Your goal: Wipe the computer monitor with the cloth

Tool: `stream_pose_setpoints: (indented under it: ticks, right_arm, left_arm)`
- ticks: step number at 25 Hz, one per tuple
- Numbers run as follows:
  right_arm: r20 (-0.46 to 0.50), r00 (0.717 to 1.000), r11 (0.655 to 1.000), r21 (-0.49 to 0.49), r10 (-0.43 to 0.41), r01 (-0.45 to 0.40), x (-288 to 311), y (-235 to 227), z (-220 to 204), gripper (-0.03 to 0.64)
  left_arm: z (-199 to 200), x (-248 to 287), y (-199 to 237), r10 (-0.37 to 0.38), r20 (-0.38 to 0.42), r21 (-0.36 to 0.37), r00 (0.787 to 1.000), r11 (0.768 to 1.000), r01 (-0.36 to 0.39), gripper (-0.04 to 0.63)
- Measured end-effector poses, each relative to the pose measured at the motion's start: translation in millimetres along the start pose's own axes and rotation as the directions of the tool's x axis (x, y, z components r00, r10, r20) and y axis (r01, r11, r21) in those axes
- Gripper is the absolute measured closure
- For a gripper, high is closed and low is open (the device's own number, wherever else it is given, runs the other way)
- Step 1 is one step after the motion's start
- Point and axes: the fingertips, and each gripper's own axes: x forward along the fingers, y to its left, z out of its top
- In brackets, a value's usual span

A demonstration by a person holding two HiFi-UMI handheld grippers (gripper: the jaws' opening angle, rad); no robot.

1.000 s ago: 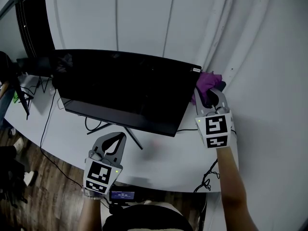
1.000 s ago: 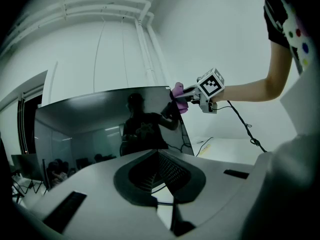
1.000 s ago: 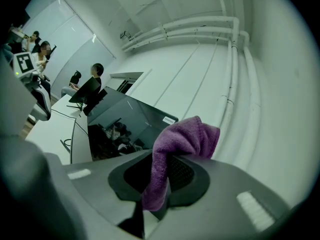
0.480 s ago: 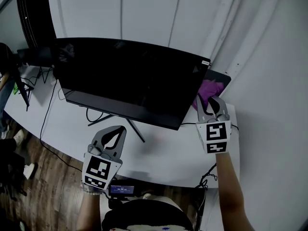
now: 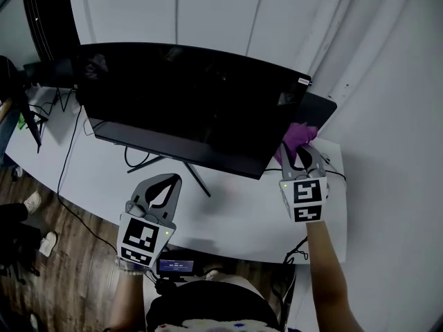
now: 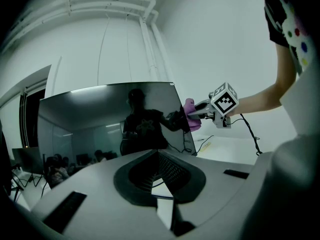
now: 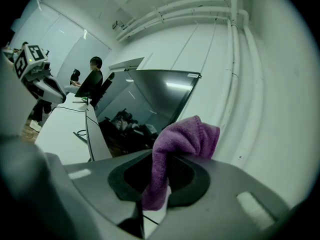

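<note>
Over the last second the right gripper (image 5: 302,151) slides down the right-hand side of the wide black computer monitor (image 5: 187,109), from near its top corner to beside its lower right corner, drawing back toward the person. Its jaws are clenched on the fuzzy purple cloth (image 7: 180,144), which bunches out above them and sits just at the screen's right edge (image 6: 190,115); whether it presses on the glass I cannot tell. The left gripper (image 5: 166,182) barely shifts, hanging over the white desk (image 5: 235,220) in front of the monitor stand with its jaws pressed together on nothing. This reads as one downward stroke along the edge, with most of the dark panel probably not wiped yet.
</note>
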Motion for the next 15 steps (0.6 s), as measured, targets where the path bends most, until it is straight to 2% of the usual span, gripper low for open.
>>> stream_pose_setpoints:
  ticks: [15]
  right_arm:
    - [-0.111, 0.994, 0.999, 0.053, 0.019, -0.014, 0, 28, -53, 0.546]
  left_arm:
    - [-10, 1, 10, -0.002, -0.010, -0.014, 1.000, 1.000, 0.002, 0.589]
